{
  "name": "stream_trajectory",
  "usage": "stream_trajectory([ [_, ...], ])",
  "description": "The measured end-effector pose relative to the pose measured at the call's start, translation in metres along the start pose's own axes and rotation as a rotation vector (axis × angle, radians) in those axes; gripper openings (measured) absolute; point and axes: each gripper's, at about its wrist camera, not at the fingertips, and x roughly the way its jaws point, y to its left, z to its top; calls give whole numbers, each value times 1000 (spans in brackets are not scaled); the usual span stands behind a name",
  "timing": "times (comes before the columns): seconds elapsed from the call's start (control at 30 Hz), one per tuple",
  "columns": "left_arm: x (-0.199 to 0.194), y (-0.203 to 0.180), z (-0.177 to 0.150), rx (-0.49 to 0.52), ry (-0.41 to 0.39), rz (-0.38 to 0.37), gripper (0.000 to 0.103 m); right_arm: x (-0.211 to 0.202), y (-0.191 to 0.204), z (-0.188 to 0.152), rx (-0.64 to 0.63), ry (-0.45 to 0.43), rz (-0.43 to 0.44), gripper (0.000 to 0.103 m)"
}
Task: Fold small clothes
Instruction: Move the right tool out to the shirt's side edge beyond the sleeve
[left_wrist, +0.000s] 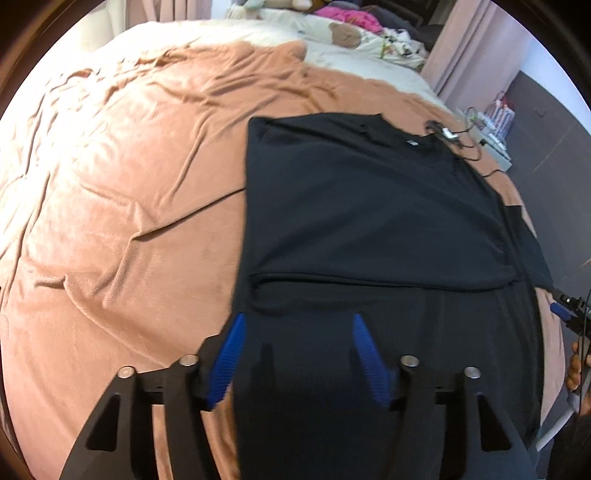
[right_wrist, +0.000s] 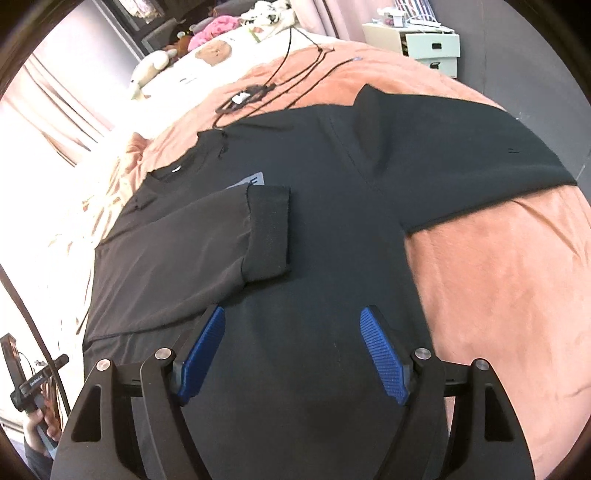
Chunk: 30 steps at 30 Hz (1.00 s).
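A: Shirt (left_wrist: 376, 206), black, lies flat on a bed (left_wrist: 122, 206) with one side and its sleeve (right_wrist: 221, 236) folded in over the body; the other sleeve (right_wrist: 461, 155) lies spread.

B: Left claw (left_wrist: 297, 321) and right claw (right_wrist: 291, 314) hang over the hem end, jaws wide, nothing in them.

A: Looks thin and limp, likely to sag and slide; best pinched at hem and shoulder edge.

B: Open bedspread to the left; cables (right_wrist: 295, 62) lie near the collar, and the bed's edge is close on the right.
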Motion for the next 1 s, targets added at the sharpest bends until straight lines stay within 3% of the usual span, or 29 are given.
stream_trajectory([
  [0.07, -7, -11, -3, 5, -13, -12, 69, -14, -5, -7, 4, -10, 8, 74],
  [0.17, -16, -26, -6, 14, -33, -42, 72, -39, -7, -19, 15, -51, -64, 74],
  [0.3, -33, -52, -10, 39, -72, -86, 75, -78, -12, -38, -6, -131, -10, 74],
  [0.4, -46, -74, -15, 80, -97, -98, 75, -106, -19, -55, -8, -211, -49, 74],
  [0.63, -71, -119, -27, 148, -133, -117, 78, -142, -30, -84, -38, -195, -20, 74],
  [0.77, -69, -144, -25, 199, -115, -129, 82, -148, -49, -81, -38, -150, -20, 74],
  [0.87, -67, -165, -23, 245, -130, -139, 90, -160, -73, -74, 2, -189, -25, 74],
  [1.0, -62, -187, -17, 262, -142, -152, 92, -170, -101, -65, 22, -237, -97, 74],
])
